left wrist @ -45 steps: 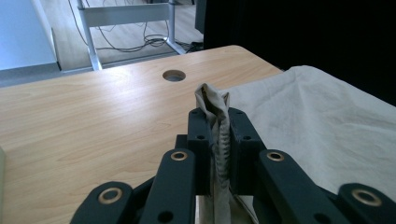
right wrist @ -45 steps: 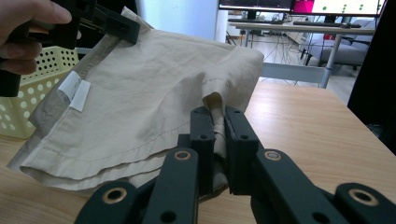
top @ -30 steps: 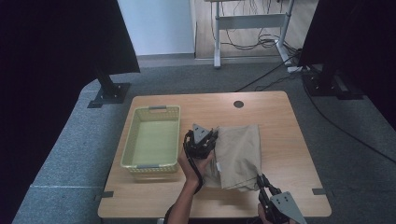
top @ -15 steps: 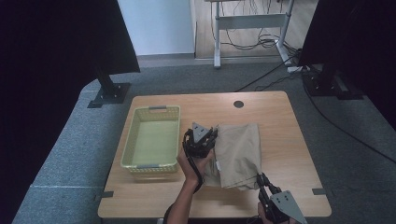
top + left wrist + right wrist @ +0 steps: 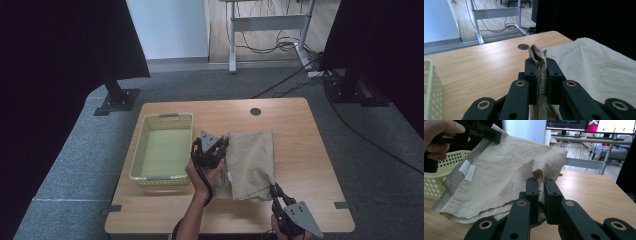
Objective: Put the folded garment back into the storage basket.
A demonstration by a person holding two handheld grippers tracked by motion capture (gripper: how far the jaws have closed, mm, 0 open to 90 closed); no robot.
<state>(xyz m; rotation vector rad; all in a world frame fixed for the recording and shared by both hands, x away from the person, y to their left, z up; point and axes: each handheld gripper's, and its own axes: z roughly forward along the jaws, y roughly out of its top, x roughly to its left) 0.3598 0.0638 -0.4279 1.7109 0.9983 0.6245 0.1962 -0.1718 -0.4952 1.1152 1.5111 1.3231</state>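
Note:
A folded beige cloth (image 5: 251,161) lies in the middle of the wooden table (image 5: 295,125). My left gripper (image 5: 220,146) is shut on the cloth's left edge; in the left gripper view a bunched strip of cloth (image 5: 541,70) stands pinched between the black jaws of that gripper (image 5: 541,75). My right gripper (image 5: 274,189) is shut on the cloth's near right corner, and in the right gripper view a fold of the cloth (image 5: 504,177) is clamped in that gripper (image 5: 541,192). Two small white labels (image 5: 467,170) show near the cloth's hem.
A pale yellow perforated basket (image 5: 162,149) sits empty on the table, left of the cloth. A round cable hole (image 5: 255,111) is at the table's far edge. Black stands and a desk frame with cables stand on the floor beyond.

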